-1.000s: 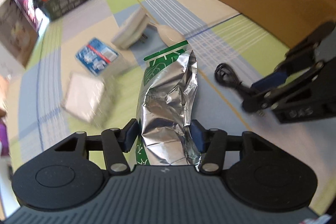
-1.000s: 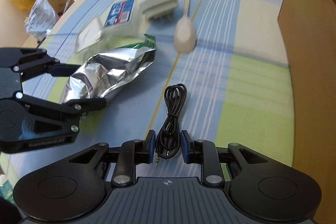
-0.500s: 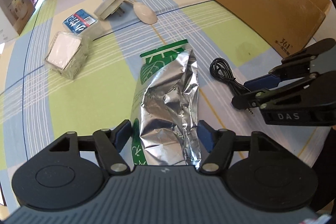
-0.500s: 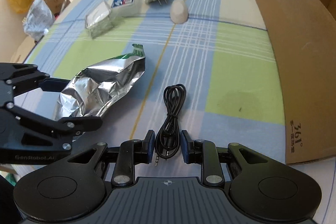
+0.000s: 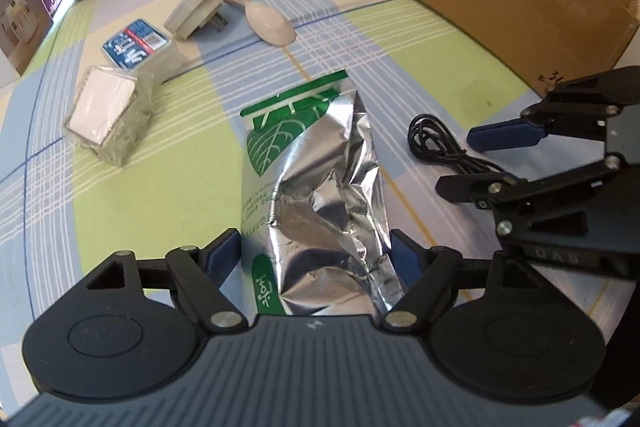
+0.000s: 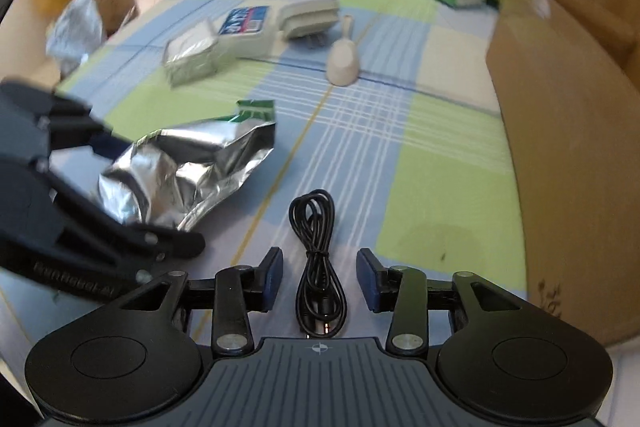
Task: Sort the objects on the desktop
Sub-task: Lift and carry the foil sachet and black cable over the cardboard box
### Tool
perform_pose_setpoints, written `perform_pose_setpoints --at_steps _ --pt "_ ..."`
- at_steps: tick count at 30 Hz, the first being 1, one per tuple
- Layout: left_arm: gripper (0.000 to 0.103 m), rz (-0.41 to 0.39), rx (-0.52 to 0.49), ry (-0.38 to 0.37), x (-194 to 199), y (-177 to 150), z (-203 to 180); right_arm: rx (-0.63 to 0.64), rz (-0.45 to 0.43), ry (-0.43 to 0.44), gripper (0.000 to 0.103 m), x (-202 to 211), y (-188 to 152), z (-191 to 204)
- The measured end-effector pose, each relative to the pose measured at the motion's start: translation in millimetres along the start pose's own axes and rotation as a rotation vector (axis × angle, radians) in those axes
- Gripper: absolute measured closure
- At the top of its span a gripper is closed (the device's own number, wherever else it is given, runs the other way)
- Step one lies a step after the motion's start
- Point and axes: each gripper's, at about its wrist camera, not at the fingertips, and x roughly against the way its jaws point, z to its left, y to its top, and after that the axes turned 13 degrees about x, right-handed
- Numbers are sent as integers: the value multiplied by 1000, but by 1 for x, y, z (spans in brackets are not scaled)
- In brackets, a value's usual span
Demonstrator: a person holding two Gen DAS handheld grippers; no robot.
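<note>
I'm holding the left gripper spread wide around the foil bag (pads not touching), bag lying left of the black cable. Right gripper is sitting open, straddling the cable, gripping nothing.

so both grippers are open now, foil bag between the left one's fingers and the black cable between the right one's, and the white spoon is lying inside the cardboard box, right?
Not quite. The white spoon is not in the cardboard box; it lies on the checked cloth beside the grey plug adapter, as the right wrist view shows. The rest holds: left gripper open around the foil bag, right gripper open around the black cable.
</note>
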Motion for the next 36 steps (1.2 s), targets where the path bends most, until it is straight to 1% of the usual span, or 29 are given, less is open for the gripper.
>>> perform_pose_setpoints --at_steps 3,6,7,8,9,10,11,13,16,20,23,30,34,36 --pt "28 -5 31 -6 -1 1 4 -26 -1 10 65 -1 -2 -4" --pt "38 -9 72 -6 1 3 8 -16 -3 5 65 -2 -3 -3" --pt "46 -10 93 -5 3 4 10 -15 -5 3 66 -2 -3 -2" --pt "51 -9 106 -3 5 5 12 -13 -6 -2 71 -3 -3 -3" --pt "53 -5 113 -4 7 6 13 -12 -8 -7 83 -2 -2 -3" --pt "56 -1 114 -4 9 7 13 -15 -10 -9 88 -2 -2 -4" --pt "57 2 113 2 11 6 12 -16 -9 -13 89 -2 -2 -4" --pt "58 -2 112 12 15 4 10 -21 -10 -14 89 -1 -2 -4" --pt "58 -14 139 2 22 -1 9 -43 -14 -19 90 1 -3 -7" --pt "58 -29 172 0 34 -2 6 -85 -60 -11 91 11 -1 -12" --pt "58 -35 188 1 43 0 3 -115 -92 3 91 22 -1 -16" --pt "58 -67 206 0 70 -1 -10 -177 -127 23 91 46 -4 -18" --pt "58 -78 223 -8 82 -3 -16 -179 -156 24 91 66 -1 -15" --pt "58 -87 233 -13 89 -3 -20 -173 -167 3 91 78 1 -15"
